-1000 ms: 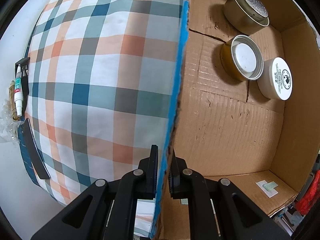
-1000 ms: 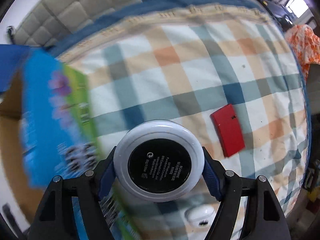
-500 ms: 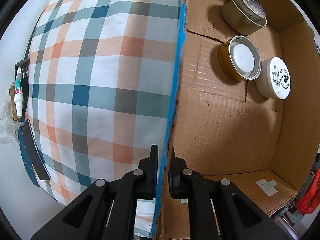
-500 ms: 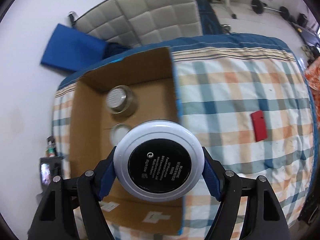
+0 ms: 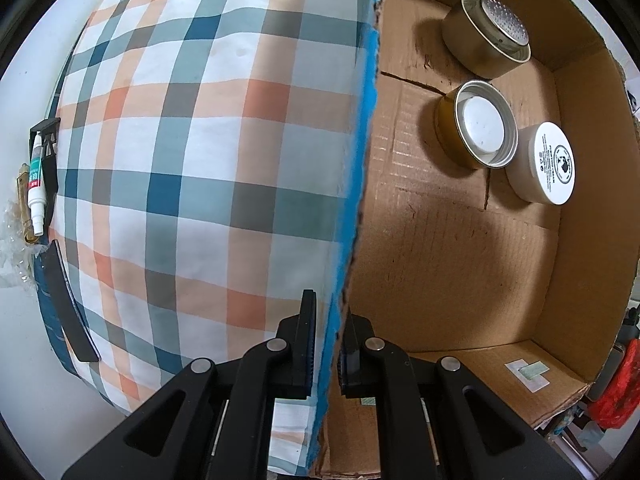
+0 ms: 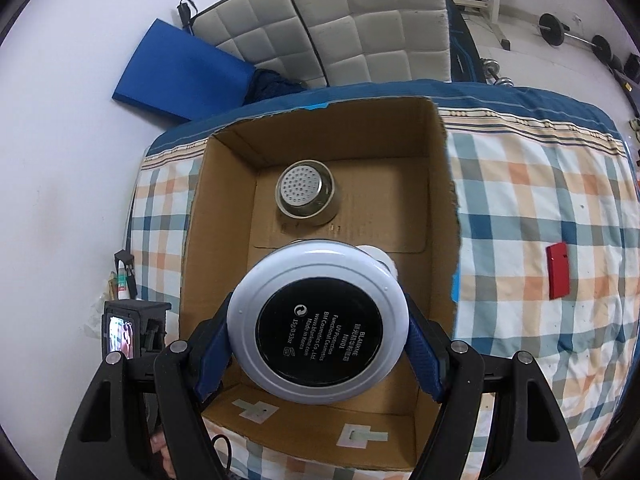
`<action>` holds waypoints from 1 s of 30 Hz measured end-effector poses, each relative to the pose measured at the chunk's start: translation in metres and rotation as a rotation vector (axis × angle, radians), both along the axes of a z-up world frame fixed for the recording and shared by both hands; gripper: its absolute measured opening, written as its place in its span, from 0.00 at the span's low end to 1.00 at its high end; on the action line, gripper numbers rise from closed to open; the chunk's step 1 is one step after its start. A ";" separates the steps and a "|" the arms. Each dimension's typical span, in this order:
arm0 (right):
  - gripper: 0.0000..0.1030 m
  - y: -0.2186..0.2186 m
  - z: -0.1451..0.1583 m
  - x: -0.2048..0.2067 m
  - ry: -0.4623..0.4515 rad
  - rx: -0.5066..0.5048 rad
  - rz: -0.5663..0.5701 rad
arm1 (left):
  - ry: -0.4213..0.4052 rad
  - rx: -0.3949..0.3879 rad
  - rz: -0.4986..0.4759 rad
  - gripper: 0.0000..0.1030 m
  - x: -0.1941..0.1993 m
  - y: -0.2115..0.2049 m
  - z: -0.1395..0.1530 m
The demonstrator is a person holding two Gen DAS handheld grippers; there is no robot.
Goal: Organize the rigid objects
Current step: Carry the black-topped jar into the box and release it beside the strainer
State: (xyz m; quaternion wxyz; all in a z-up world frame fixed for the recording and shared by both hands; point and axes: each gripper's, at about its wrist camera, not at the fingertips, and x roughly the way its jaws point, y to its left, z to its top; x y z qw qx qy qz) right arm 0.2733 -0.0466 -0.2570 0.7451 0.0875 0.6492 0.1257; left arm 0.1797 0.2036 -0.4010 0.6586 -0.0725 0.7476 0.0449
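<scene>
Two tools (image 5: 325, 344) (image 6: 318, 334) grip corrugated cardboard (image 5: 356, 200), glossy round compact (image 6: 318, 326).

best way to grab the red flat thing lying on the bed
The red flat case lies flat on the plaid bedcover, right of the cardboard box. Come from above and pinch across its two long edges, near the middle: that is its narrow span, and the soft cover should let fingertips sink beside it.

The left gripper (image 5: 326, 344) pinches the blue-edged wall of the box (image 5: 460, 264), one finger on each side. On the box floor near its far corner stand a perforated tin (image 5: 490, 34), a gold tin (image 5: 478, 126) and, touching it, a white jar (image 5: 546, 170). The plaid bed (image 5: 192, 152) carries the box.
</scene>
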 end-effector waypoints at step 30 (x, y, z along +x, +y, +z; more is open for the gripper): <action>0.76 0.023 -0.098 0.095 0.077 -0.225 -0.064 | 0.021 -0.015 -0.009 0.06 0.007 0.004 -0.011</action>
